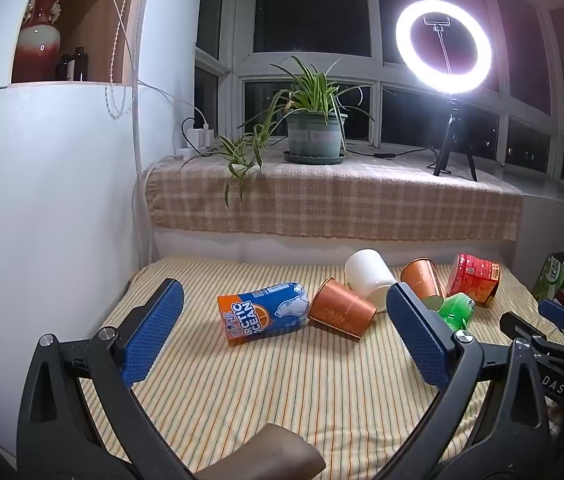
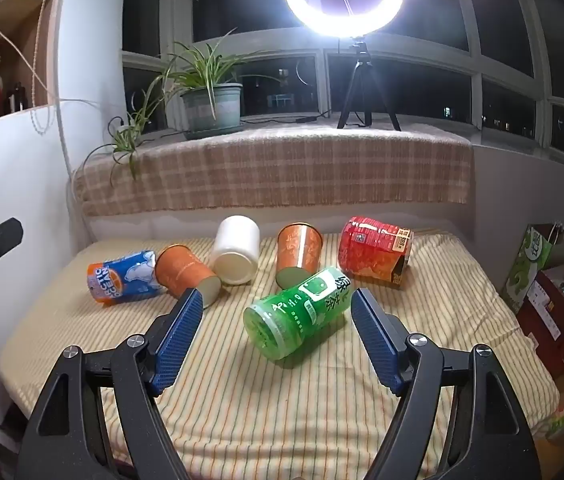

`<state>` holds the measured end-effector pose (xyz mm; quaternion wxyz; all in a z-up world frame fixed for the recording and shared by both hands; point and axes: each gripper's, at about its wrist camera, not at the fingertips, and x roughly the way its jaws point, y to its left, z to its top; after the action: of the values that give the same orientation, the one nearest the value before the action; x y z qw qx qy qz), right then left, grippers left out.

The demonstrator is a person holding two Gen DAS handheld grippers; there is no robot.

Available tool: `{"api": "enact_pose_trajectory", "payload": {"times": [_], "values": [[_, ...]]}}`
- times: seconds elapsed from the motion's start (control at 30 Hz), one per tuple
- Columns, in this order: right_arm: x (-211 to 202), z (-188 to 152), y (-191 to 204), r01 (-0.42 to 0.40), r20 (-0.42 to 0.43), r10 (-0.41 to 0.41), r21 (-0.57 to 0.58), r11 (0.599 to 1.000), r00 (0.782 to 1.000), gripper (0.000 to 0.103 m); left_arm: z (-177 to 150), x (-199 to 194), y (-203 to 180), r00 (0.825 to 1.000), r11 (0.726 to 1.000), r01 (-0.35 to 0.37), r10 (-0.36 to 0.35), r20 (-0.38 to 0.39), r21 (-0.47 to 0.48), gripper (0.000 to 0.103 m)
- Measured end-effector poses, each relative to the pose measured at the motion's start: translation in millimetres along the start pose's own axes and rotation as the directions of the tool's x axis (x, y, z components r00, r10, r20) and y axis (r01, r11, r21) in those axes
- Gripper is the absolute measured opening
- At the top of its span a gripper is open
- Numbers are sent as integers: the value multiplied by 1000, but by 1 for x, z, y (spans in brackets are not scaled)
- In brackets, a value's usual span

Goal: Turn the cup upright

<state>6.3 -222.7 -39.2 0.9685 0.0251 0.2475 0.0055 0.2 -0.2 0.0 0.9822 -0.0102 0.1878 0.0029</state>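
Note:
Several cups lie on their sides on a striped cloth [image 2: 282, 400]. From left: a blue and orange Arctic Ocean cup [image 1: 263, 312] [image 2: 123, 276], an orange cup [image 1: 342, 308] [image 2: 187, 272], a white cup [image 1: 368, 276] [image 2: 235, 250], a second orange cup [image 1: 422, 276] [image 2: 298, 250], a green cup [image 1: 456, 310] [image 2: 296, 314] and a red cup [image 1: 474, 278] [image 2: 376, 250]. My left gripper [image 1: 282, 328] is open and empty, in front of the blue cup. My right gripper [image 2: 275, 338] is open and empty, its fingers either side of the green cup, a little short of it.
A checked cloth covers the window ledge [image 1: 334, 204] behind the cups, with a potted plant [image 1: 314, 136] and a ring light on a tripod [image 1: 444, 48]. A white cabinet [image 1: 41, 200] stands on the left. Boxes [image 2: 554, 308] sit off the right edge.

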Motion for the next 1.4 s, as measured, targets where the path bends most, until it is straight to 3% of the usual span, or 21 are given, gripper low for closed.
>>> {"api": "enact_pose_trajectory", "payload": {"times": [0.5,0.6,1.4], "values": [[0,13,0,-2,-4,2,-13,1000,1000,76,-3,-1,7,1000,1000,0,0,13,-9,103],[1,2,5,3,7,-2,-28,1000,1000,76,-3,-1,10,1000,1000,1,-1,12,-8,103],[2,1,7,2,10,-1,-45,999,1000,77,-3,-1,10,1000,1000,-1,1,11,-10,103]]}}
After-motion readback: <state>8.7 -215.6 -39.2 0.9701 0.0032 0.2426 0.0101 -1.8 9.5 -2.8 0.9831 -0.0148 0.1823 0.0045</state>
